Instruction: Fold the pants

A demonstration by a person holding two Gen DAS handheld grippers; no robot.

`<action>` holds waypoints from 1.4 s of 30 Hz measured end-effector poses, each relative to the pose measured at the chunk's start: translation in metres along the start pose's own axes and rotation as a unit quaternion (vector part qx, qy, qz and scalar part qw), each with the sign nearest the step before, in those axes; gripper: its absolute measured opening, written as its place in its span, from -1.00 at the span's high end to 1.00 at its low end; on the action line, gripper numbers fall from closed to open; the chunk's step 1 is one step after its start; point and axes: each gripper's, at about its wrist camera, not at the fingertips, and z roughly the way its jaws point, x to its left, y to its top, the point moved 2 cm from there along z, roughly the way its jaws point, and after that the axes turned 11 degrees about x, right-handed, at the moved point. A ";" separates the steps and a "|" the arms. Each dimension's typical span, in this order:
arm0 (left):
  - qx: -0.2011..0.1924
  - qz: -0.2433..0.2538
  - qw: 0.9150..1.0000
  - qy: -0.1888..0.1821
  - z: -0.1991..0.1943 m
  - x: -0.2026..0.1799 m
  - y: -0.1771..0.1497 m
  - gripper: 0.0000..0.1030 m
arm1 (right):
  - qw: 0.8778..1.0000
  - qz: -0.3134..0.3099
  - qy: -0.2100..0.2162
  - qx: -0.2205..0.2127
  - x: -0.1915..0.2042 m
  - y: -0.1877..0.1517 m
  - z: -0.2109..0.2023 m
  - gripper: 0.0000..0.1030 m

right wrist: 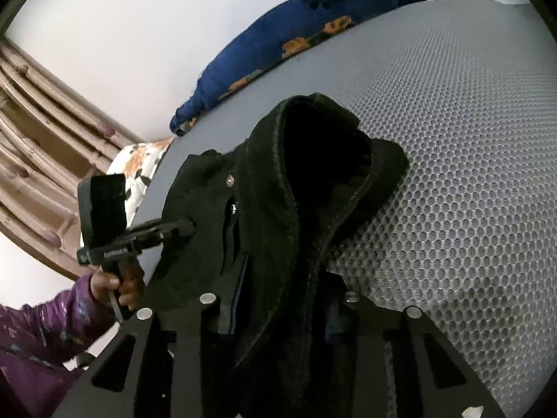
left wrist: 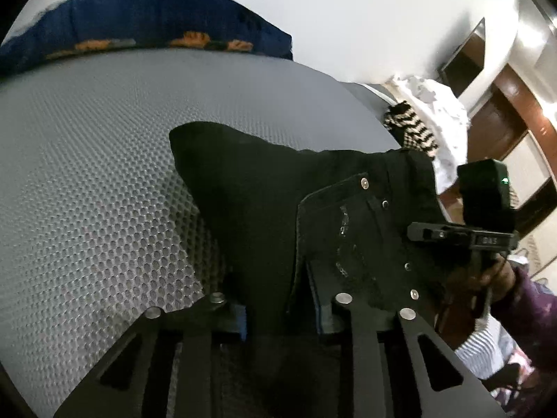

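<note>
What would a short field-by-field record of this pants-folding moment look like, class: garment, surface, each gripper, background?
garment: black denim pants, bunched, rivets and pocket showing
surface: grey honeycomb-textured mat, pants lying on it
left gripper: jaws closed on the pants fabric
right gripper: jaws closed on the pants fabric
hands: right hand and left hand, purple sleeves
background: dark blue cloth with orange flowers at the mat's far edge; white wall
</note>
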 end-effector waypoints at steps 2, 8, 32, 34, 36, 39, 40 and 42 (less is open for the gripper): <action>-0.011 -0.014 1.000 0.003 -0.003 -0.001 -0.002 0.56 | 1.000 0.002 0.001 -0.007 0.003 -0.002 -0.002 0.44; -0.029 -0.037 0.999 0.019 -0.016 0.002 -0.009 0.60 | 1.000 0.002 0.003 -0.023 0.020 -0.008 -0.001 0.47; -0.093 -0.078 0.987 0.104 -0.097 0.043 -0.023 0.61 | 0.999 -0.027 0.042 -0.019 0.093 0.020 0.055 0.48; -0.099 -0.082 0.986 0.108 -0.104 0.048 -0.023 0.61 | 0.998 -0.034 0.043 -0.017 0.101 0.023 0.060 0.48; -0.104 -0.082 0.984 0.116 -0.110 0.053 -0.022 0.61 | 0.998 -0.039 0.044 -0.014 0.108 0.027 0.065 0.48; -0.110 -0.083 0.983 0.123 -0.118 0.059 -0.021 0.61 | 0.998 -0.048 0.043 -0.010 0.116 0.032 0.071 0.48; -0.112 -0.083 0.982 0.125 -0.120 0.061 -0.020 0.61 | 0.998 -0.050 0.044 -0.010 0.117 0.032 0.071 0.48; -0.116 -0.085 0.981 0.128 -0.125 0.066 -0.019 0.61 | 0.997 -0.055 0.045 -0.009 0.122 0.035 0.075 0.48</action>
